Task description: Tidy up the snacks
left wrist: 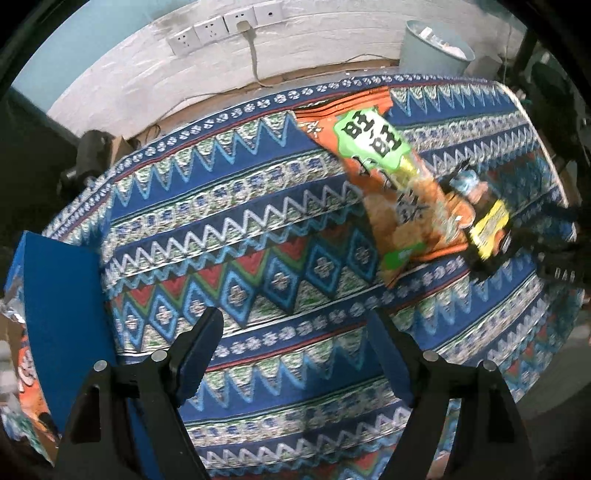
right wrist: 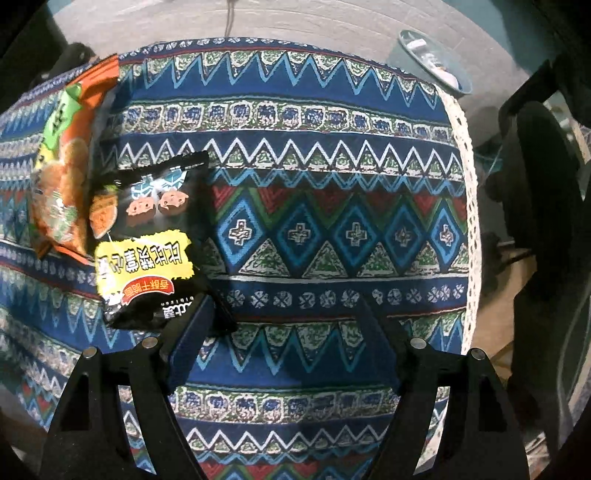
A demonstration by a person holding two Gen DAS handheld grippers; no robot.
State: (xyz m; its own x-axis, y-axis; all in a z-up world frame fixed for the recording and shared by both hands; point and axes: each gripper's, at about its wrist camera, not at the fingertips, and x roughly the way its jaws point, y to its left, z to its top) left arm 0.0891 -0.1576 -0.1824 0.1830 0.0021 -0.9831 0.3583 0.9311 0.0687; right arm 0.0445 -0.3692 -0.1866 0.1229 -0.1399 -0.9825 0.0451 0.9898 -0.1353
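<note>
An orange snack bag (left wrist: 388, 177) with a green label lies on the patterned tablecloth (left wrist: 240, 229), to the right in the left wrist view. A black snack bag (left wrist: 484, 221) with a yellow label rests against its lower end. My left gripper (left wrist: 295, 325) hangs open over bare cloth, well short of both bags, nothing between its fingers. In the right wrist view the black bag (right wrist: 147, 240) lies at the left, overlapping the orange bag (right wrist: 62, 166). My right gripper (right wrist: 288, 314) is open over the cloth. Its left finger (right wrist: 188, 343) is at the black bag's lower corner.
A blue box (left wrist: 62, 295) with snack packets in it stands at the table's left end. A pale blue waste bin (left wrist: 436, 48) sits on the floor behind the table. The cloth's lace-trimmed right edge (right wrist: 465, 184) borders a black chair (right wrist: 546, 184). Wall sockets (left wrist: 221, 26) are behind.
</note>
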